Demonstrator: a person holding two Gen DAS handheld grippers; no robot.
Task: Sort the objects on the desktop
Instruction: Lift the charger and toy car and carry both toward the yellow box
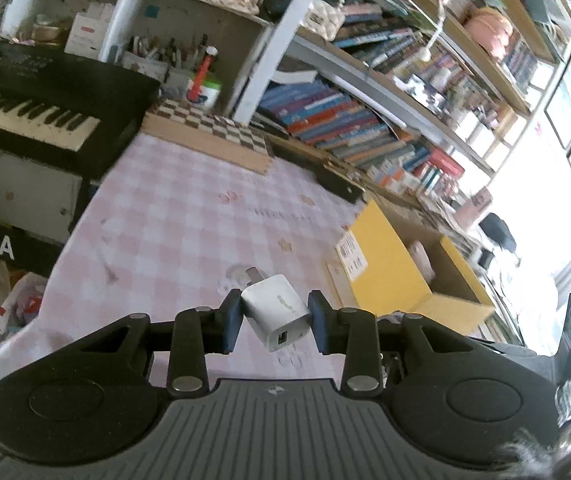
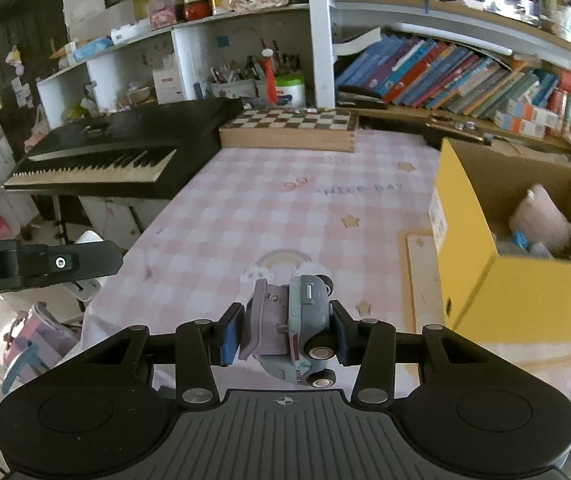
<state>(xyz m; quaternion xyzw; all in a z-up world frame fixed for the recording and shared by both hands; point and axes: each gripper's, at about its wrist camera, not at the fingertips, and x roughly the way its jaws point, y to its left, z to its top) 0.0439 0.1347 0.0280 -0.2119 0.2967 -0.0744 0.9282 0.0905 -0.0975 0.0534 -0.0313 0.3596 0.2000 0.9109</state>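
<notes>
— What's the left gripper (image 1: 275, 322) got?

— A white USB wall charger (image 1: 275, 312), pinched between the two blue pads (image 1: 232, 326). It sits tilted, prongs pointing away and the USB port facing back toward the handle. It hangs above the pink checked tablecloth (image 1: 173, 216), not touching it.

— And the right one?

— The right gripper (image 2: 285, 336) is clamped on a small toy car (image 2: 295, 330), pale blue-grey with a mauve part. The car is turned on its side, so its wheels face right, against one pad. It's also held clear of the cloth, over a printed rainbow (image 2: 283, 260).

— Where's the box?

— The yellow cardboard box (image 2: 481, 280) stands open on the table, off to the right of both grippers. Something soft and pink (image 2: 541, 216) lies inside, with a few smaller bits I can't make out.

— Anything else on the table?

— A wooden chessboard case (image 2: 289, 130) at the far edge, under the bookshelves (image 2: 465, 76). A black Yamaha keyboard (image 2: 113, 156) stands just beside the table on the left.
</notes>
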